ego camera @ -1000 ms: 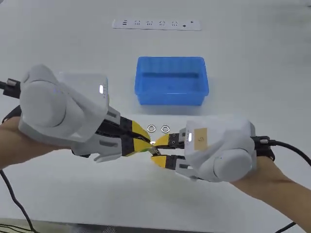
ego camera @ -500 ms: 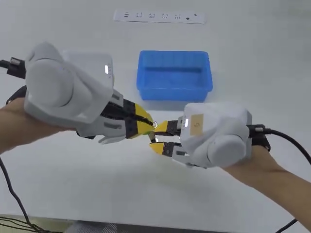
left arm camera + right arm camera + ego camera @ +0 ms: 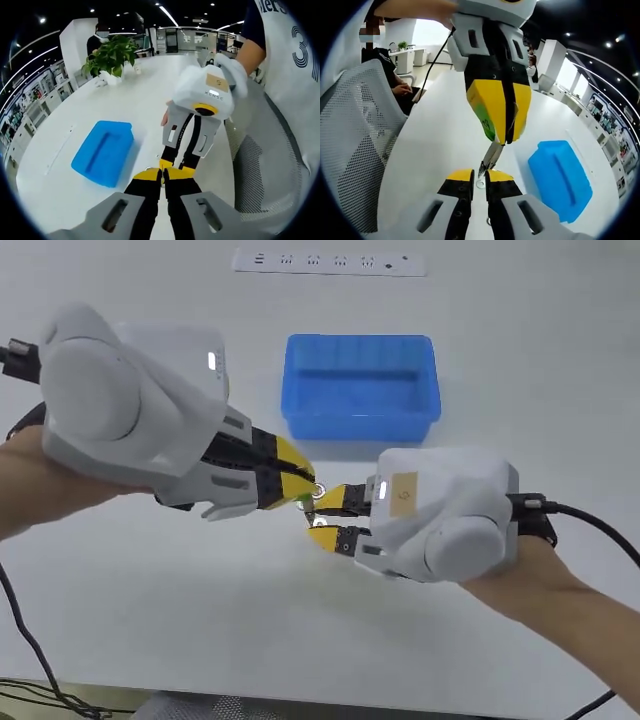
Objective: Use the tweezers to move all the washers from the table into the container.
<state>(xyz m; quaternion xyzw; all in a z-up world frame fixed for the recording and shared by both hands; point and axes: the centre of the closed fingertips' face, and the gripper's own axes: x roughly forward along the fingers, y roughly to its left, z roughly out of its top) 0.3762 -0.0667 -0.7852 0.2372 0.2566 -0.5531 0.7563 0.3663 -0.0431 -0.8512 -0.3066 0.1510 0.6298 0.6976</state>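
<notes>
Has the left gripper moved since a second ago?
Yes. In the head view the left gripper has closed in on the blue container; the gap between them is narrower.

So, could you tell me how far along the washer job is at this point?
Nothing looks done: the blue container looks empty. In hand: the left gripper is shut on the tweezers, whose tip points down at a washer on the table, between the slightly parted jaws of the right gripper. Left: lifting that washer, and any others, into the container.
</notes>
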